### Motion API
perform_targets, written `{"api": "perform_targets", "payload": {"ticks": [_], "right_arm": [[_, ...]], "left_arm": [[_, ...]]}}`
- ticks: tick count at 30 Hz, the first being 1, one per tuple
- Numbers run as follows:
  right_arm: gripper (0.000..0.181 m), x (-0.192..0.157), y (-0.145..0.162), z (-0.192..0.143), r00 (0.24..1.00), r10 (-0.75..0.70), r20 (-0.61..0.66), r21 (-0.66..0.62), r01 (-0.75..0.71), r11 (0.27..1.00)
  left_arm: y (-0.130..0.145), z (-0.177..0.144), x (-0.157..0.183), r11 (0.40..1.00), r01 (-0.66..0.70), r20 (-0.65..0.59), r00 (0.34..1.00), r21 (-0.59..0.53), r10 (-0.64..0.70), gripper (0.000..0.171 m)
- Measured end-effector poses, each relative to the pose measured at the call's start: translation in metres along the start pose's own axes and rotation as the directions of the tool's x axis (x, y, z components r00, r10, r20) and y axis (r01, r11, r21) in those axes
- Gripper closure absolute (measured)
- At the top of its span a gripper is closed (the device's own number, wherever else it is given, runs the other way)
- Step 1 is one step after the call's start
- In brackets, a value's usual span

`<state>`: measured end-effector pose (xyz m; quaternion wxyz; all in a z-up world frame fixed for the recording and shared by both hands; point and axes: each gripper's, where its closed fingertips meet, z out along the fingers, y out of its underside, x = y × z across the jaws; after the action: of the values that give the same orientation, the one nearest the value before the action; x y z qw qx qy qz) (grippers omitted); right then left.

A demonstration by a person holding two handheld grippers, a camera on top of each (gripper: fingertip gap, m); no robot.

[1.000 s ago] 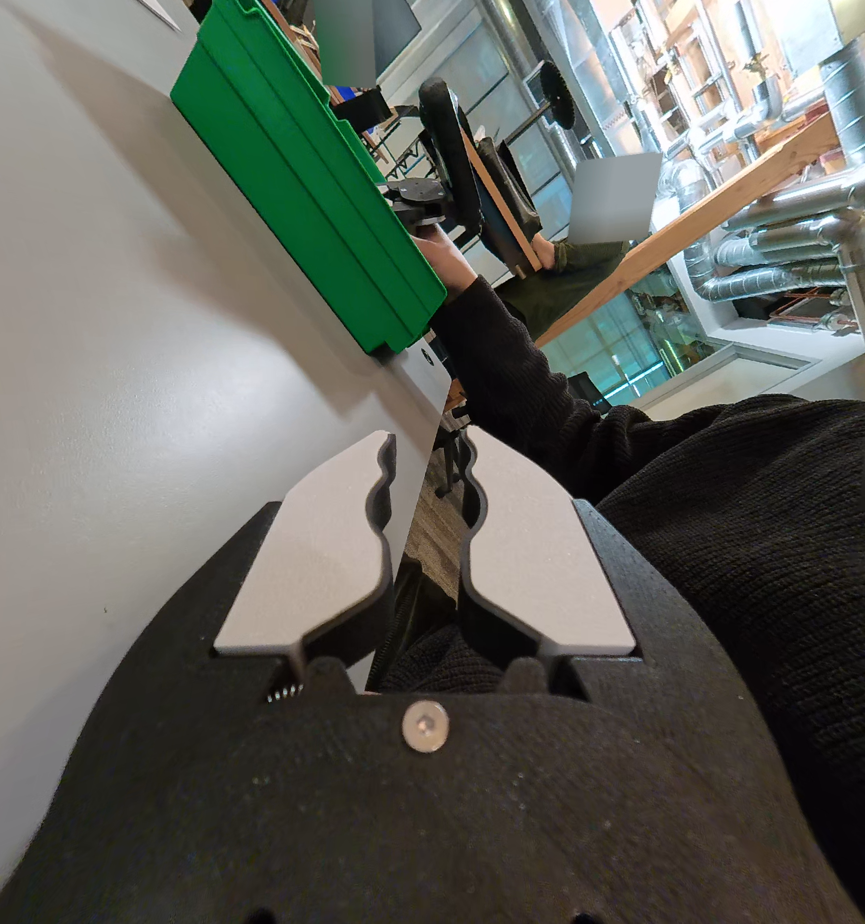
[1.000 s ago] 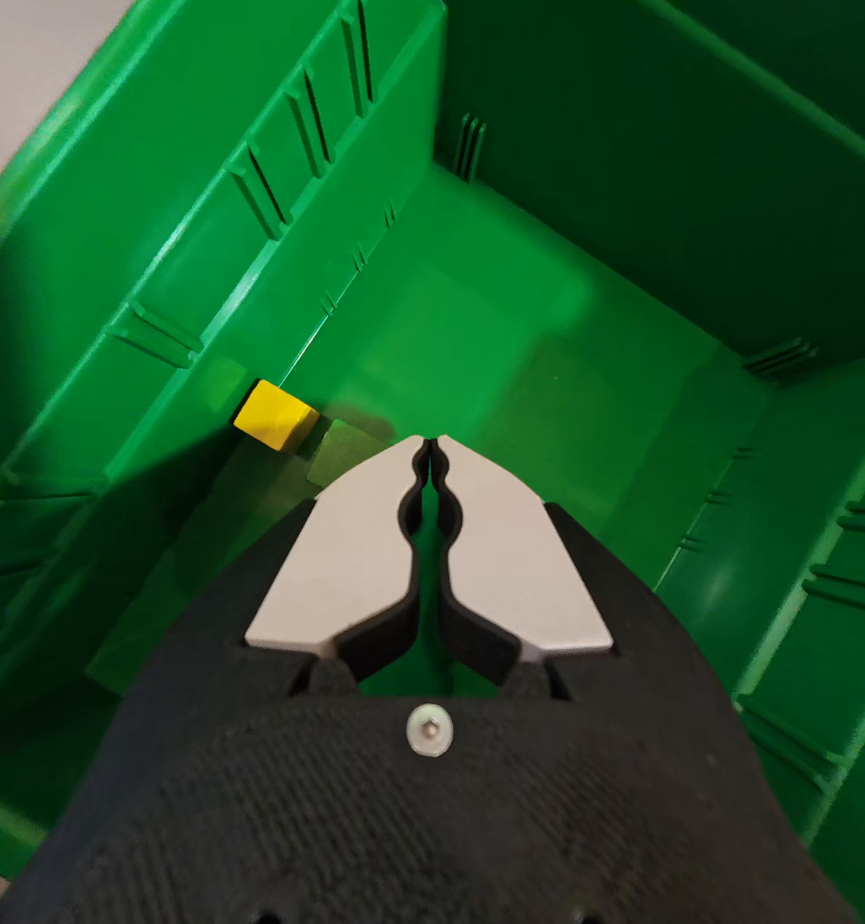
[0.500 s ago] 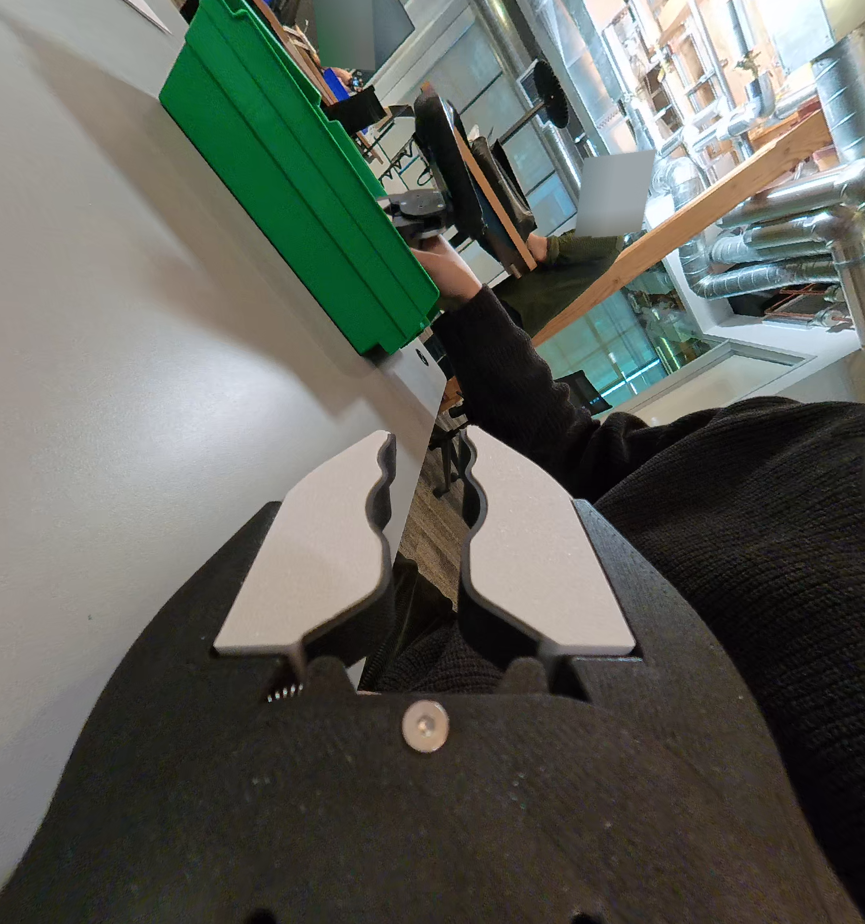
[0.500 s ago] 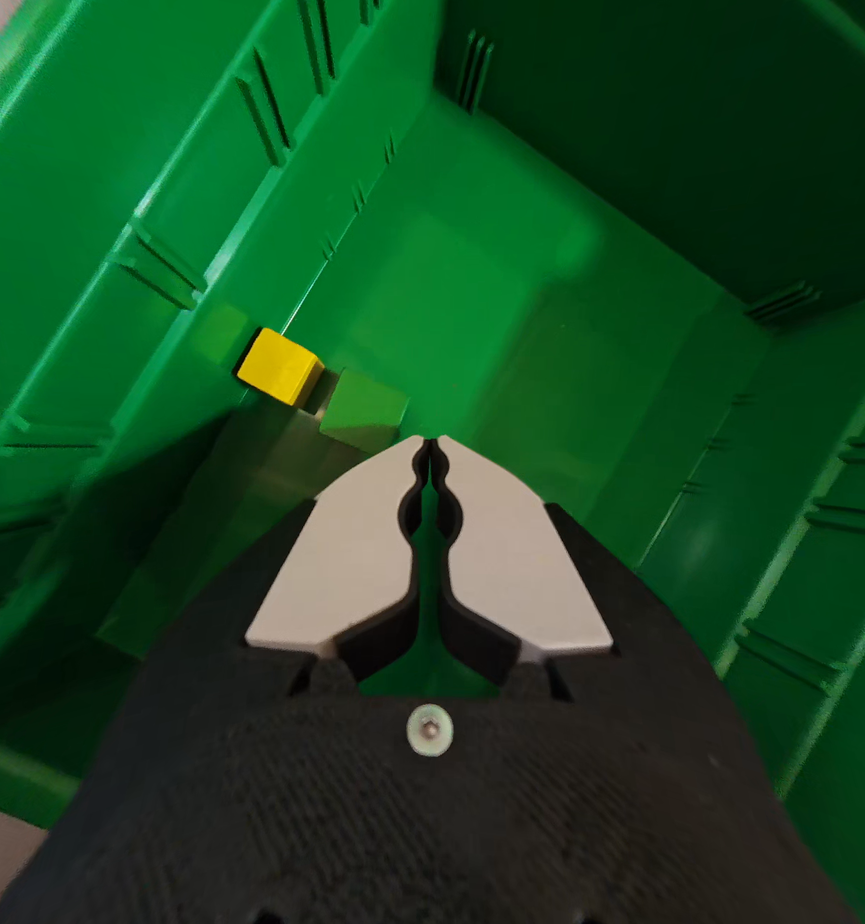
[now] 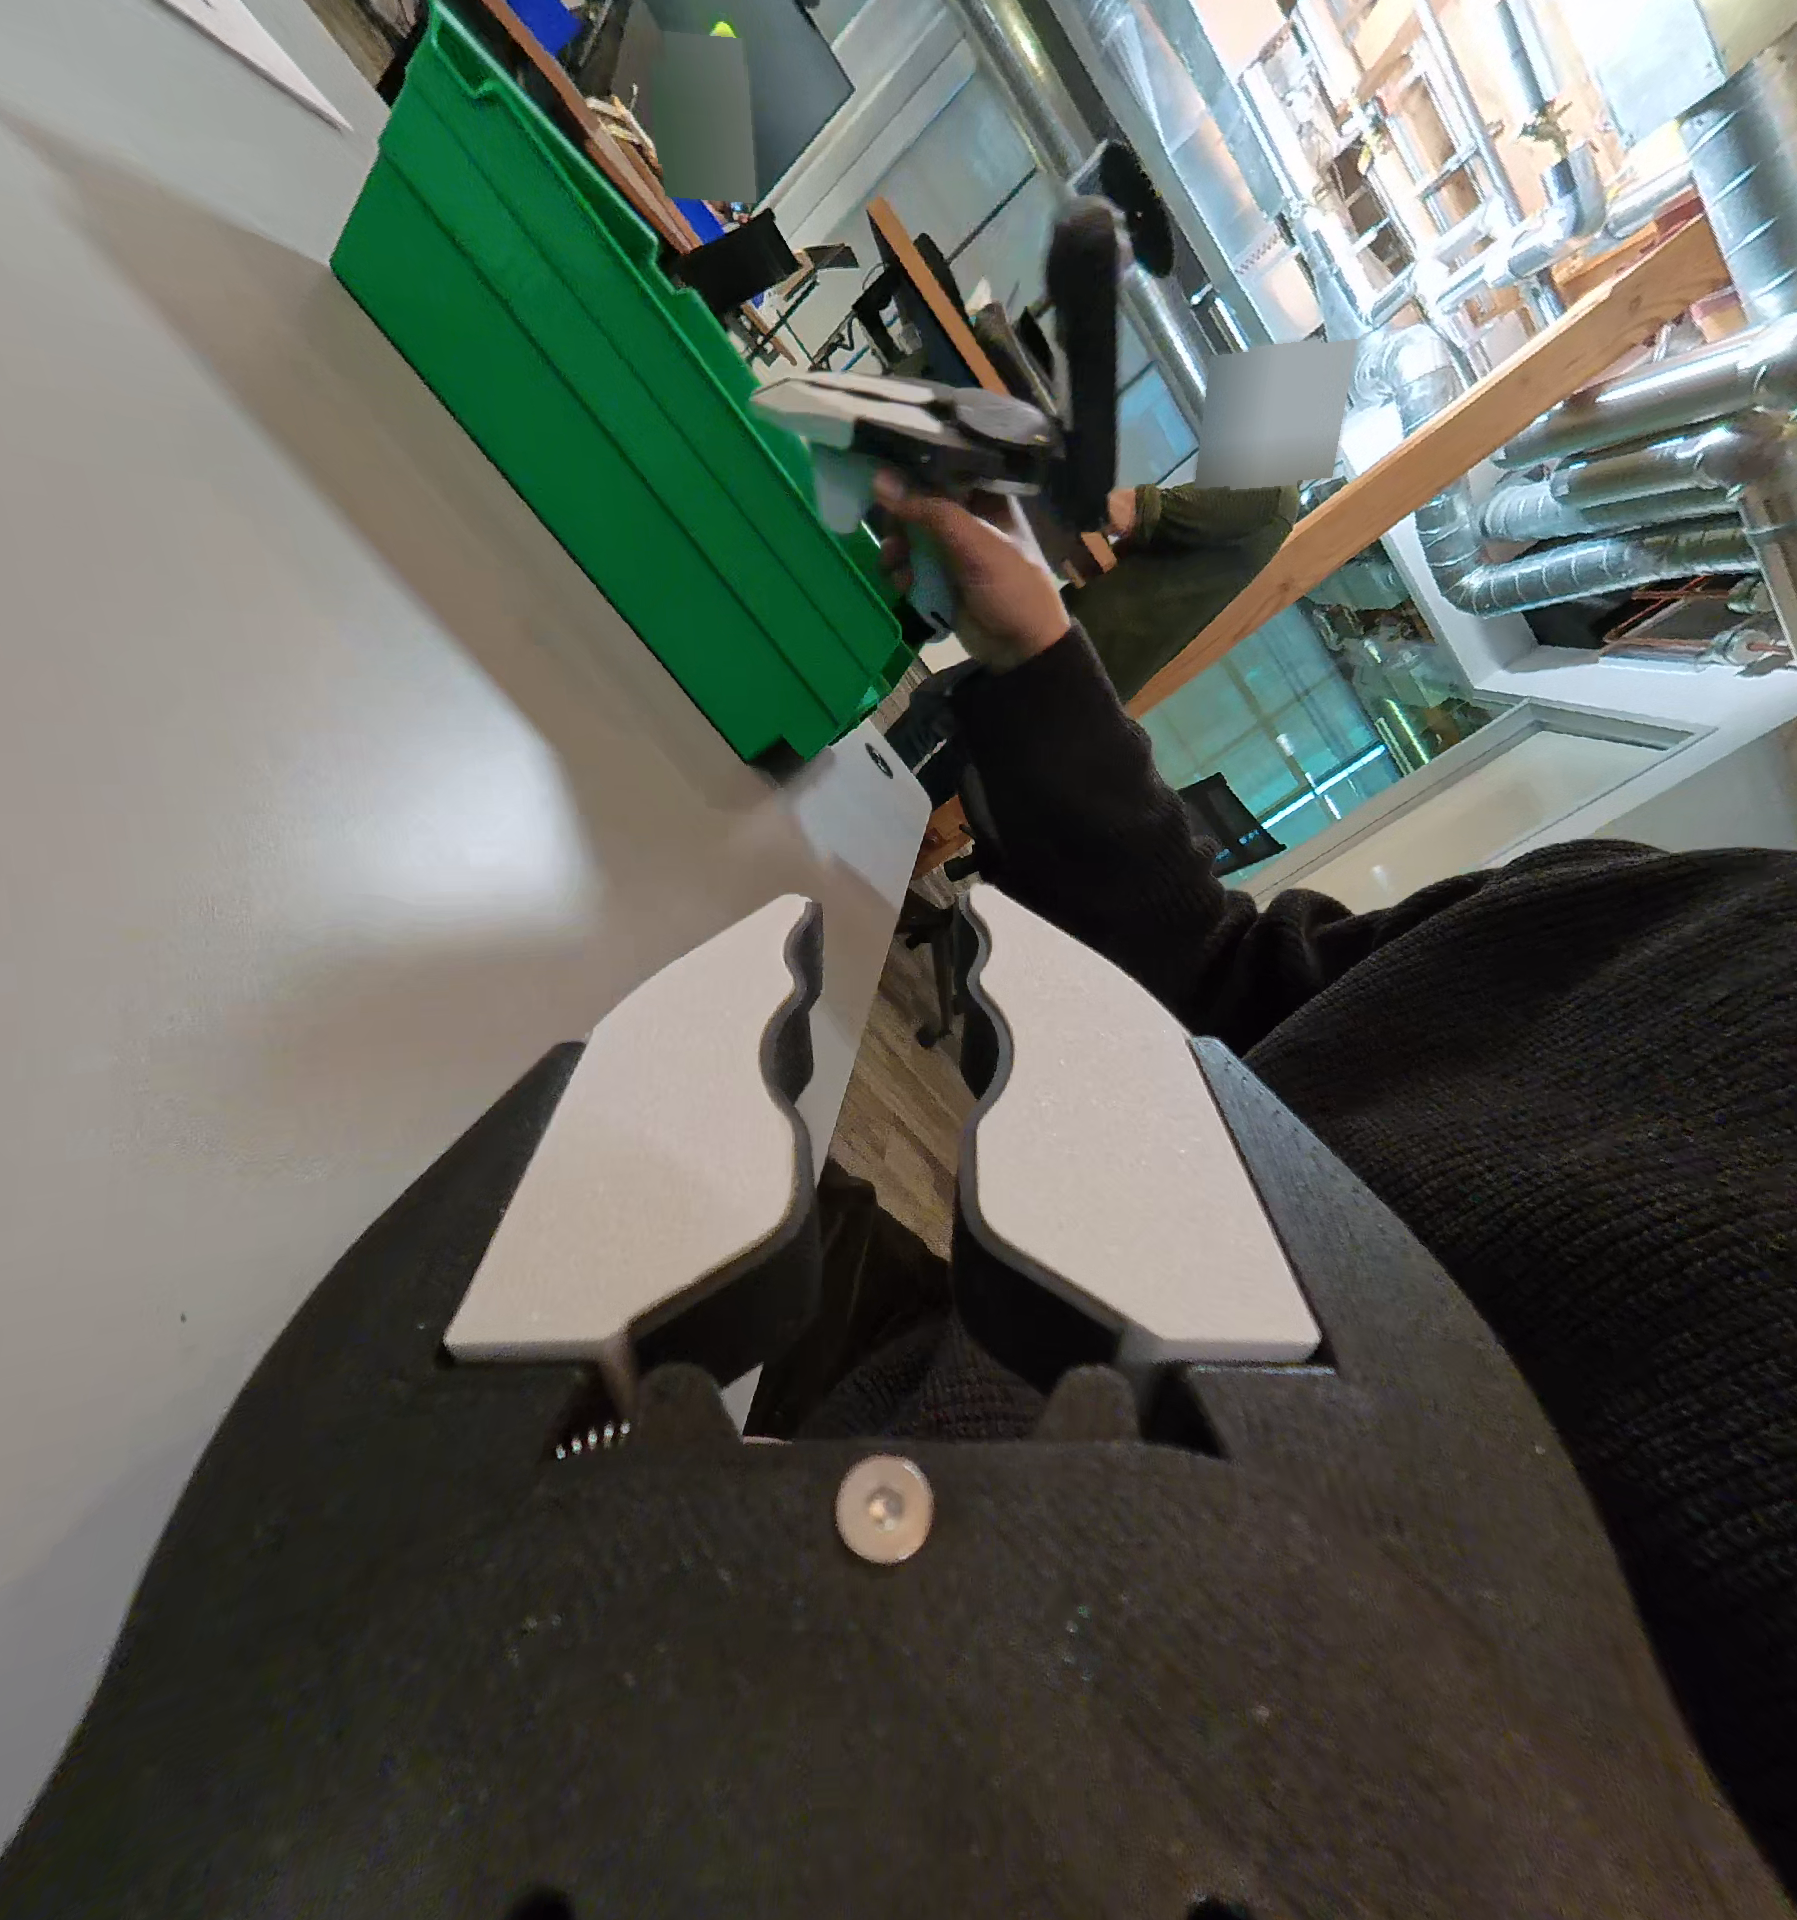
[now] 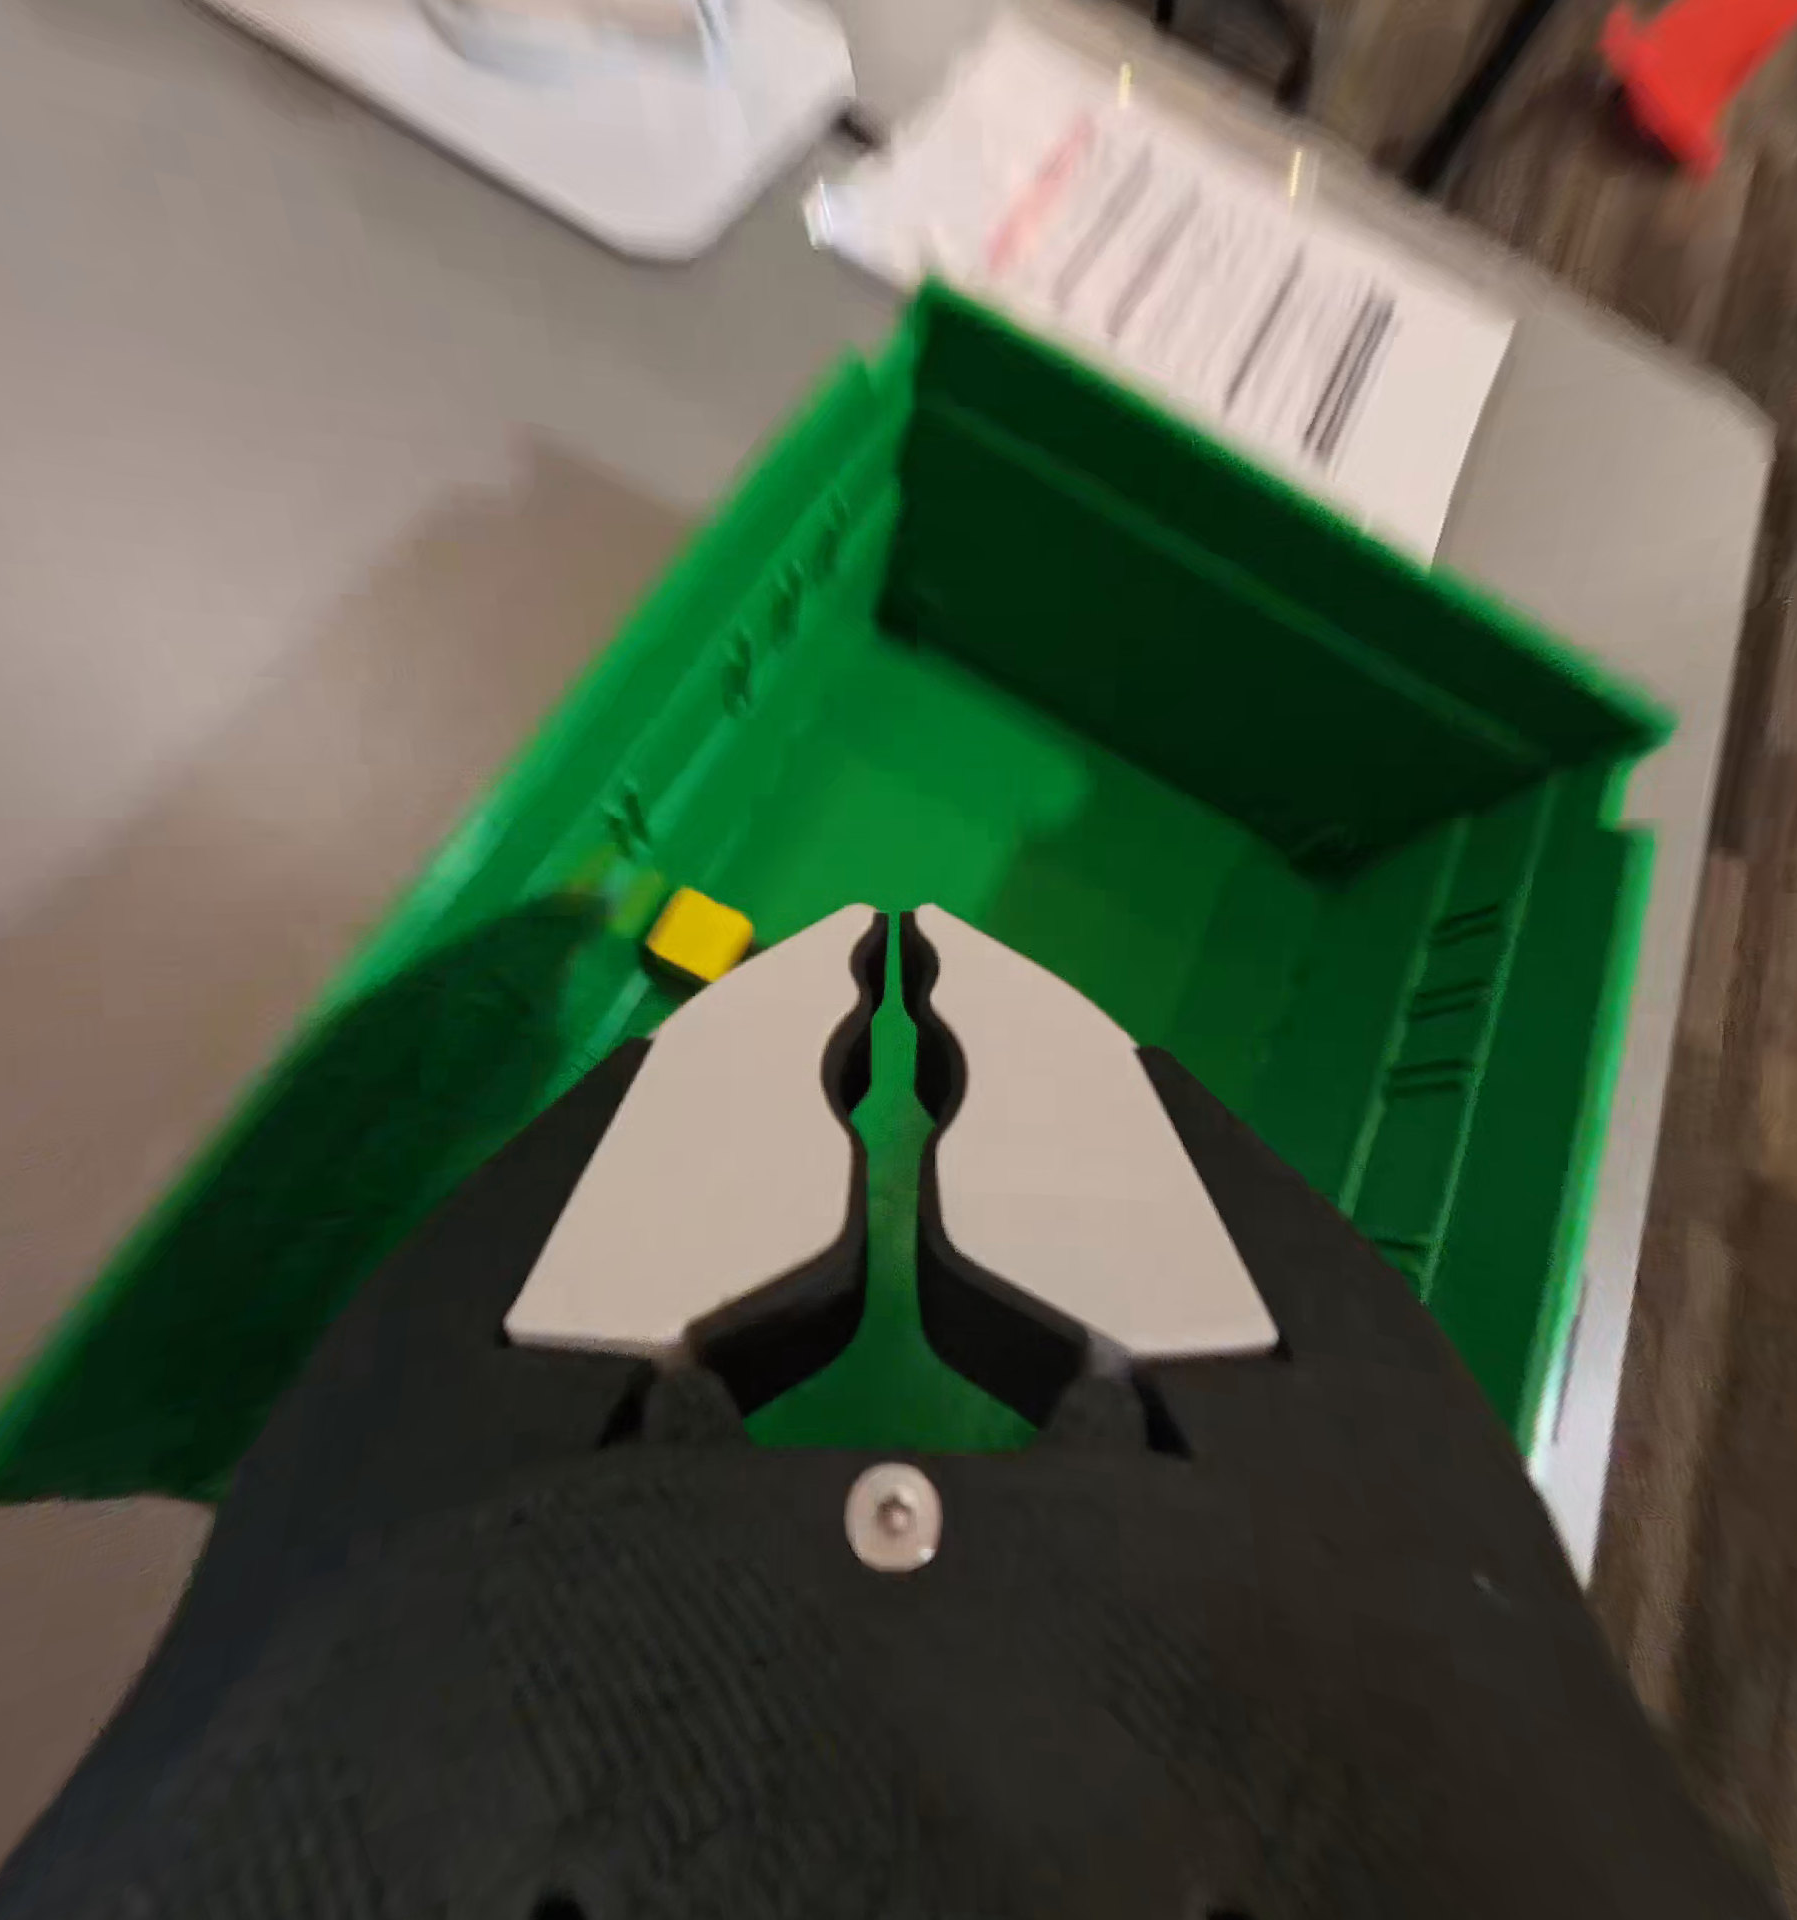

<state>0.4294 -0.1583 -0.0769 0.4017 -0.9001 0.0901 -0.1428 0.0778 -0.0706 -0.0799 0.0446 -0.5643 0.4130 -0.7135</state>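
Note:
A green bin (image 6: 1133, 644) stands on the grey table (image 6: 198, 468), with a yellow block (image 6: 696, 933) on its floor by the left wall. My right gripper (image 6: 894, 916) is shut and empty, held above the bin's near end, its tips just right of the yellow block. In the left wrist view the right gripper (image 5: 842, 410) shows in a hand above the bin (image 5: 582, 343). My left gripper (image 5: 889, 914) is open and empty, low at the table's (image 5: 198, 727) near edge, beside a person's black sleeve (image 5: 1081, 821).
A white printed sheet (image 6: 1185, 270) lies behind the bin and a white device (image 6: 561, 104) at the back left. The table's right edge and a wood floor (image 6: 1756, 935) lie right of the bin. Another person (image 5: 1185, 561) sits far behind.
My right gripper has risen out of the bin, still shut, so the whole bin and the table around it now show. The left gripper has stayed open at the table edge.

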Motion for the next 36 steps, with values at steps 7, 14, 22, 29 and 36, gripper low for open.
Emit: {"api": "perform_targets", "payload": {"ticks": [7,14,22,29,36], "right_arm": [[0.160,-0.109,-0.101,-0.087,0.981,-0.035,0.191,0.473,-0.061,0.879],[0.144,-0.306,-0.078,-0.097,0.689,-0.059,0.723,0.359,-0.301,0.883],[0.146,-0.396,-0.021,-0.091,0.537,-0.062,0.841,0.180,-0.169,0.969],[0.152,-0.387,-0.020,-0.079,0.584,-0.037,0.811,0.169,-0.172,0.971],[0.162,-0.382,-0.013,-0.069,0.554,0.035,0.832,0.103,-0.215,0.971]], "left_arm": [[-0.038,-0.021,0.018,0.980,-0.191,0.056,0.981,0.062,0.187,0.145],[-0.133,-0.124,0.016,0.861,-0.501,0.484,0.777,0.090,0.402,0.125],[-0.183,-0.268,-0.094,0.556,-0.309,0.504,0.236,-0.771,0.831,0.099],[-0.164,-0.287,-0.171,0.282,-0.065,0.234,0.399,-0.957,0.887,0.110],[-0.154,-0.301,-0.202,-0.071,0.056,-0.044,0.386,-0.996,0.921,0.117]]}}
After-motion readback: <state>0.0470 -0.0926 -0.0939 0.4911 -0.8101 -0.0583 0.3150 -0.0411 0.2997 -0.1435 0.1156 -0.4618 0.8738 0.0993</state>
